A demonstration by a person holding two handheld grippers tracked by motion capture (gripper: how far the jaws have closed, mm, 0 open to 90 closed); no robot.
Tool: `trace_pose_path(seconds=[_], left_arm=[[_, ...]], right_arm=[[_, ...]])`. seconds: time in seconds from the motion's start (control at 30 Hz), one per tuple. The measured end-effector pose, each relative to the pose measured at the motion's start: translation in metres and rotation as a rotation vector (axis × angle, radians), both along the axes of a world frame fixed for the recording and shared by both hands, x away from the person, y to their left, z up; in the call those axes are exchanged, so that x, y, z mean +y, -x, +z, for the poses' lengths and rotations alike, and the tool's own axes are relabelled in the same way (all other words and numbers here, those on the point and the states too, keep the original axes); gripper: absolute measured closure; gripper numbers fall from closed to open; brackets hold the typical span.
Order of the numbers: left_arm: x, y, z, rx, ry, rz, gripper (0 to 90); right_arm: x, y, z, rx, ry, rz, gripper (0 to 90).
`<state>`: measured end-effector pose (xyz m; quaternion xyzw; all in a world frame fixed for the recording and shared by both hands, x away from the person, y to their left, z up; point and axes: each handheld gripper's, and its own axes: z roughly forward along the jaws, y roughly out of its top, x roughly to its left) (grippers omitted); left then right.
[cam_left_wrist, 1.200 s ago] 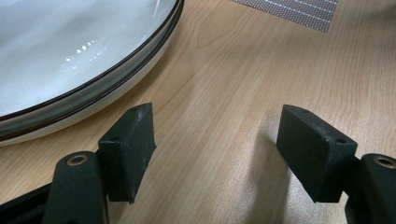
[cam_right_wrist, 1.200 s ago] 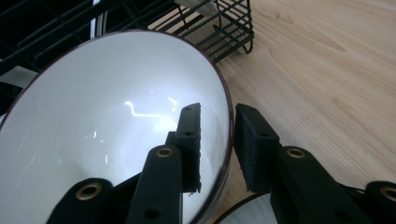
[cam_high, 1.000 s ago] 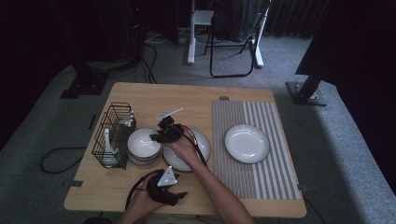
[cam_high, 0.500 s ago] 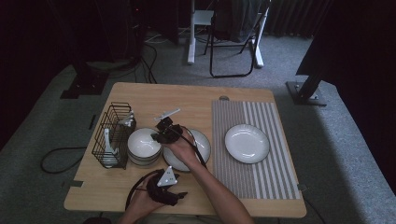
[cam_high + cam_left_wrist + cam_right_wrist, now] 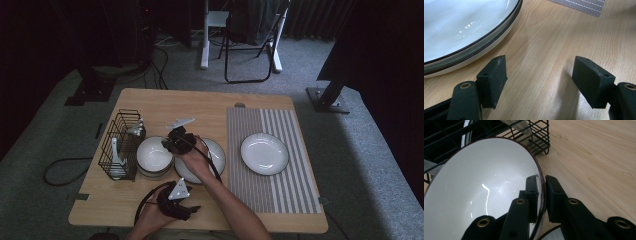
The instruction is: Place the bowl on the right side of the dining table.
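My right fingers (image 5: 541, 195) have just closed on the top bowl's (image 5: 481, 192) rim; unlifted. Left fingers (image 5: 544, 75) idle, wide open, empty.

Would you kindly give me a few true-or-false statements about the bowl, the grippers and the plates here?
1. The right gripper is clamped on the bowl's rim. True.
2. The left gripper holds a plate. False: its jaws stand open over bare table.
3. A plate lies on the striped mat. True.
4. The wire rack stands on the striped mat. False: it stands on the bare wood at the table's left, beside the bowl.
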<state>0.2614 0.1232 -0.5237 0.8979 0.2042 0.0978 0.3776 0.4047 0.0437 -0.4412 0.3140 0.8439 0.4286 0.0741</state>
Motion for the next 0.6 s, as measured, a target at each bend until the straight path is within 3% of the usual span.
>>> trace_pose_path(seconds=[0.2, 0.33, 0.6], left_arm=[[0.0, 0.0, 0.0, 0.0, 0.001, 0.0, 28.7], [0.0, 0.0, 0.0, 0.001, 0.0, 0.0, 28.7], [0.0, 0.0, 0.0, 0.003, 0.001, 0.0, 28.7]], right_arm=[[-0.001, -0.002, -0.001, 0.027, -0.022, -0.004, 81.7], [-0.005, -0.005, -0.001, 0.069, -0.08, -0.011, 81.7], [-0.016, -0.009, 0.002, 0.111, -0.136, -0.031, 81.7]])
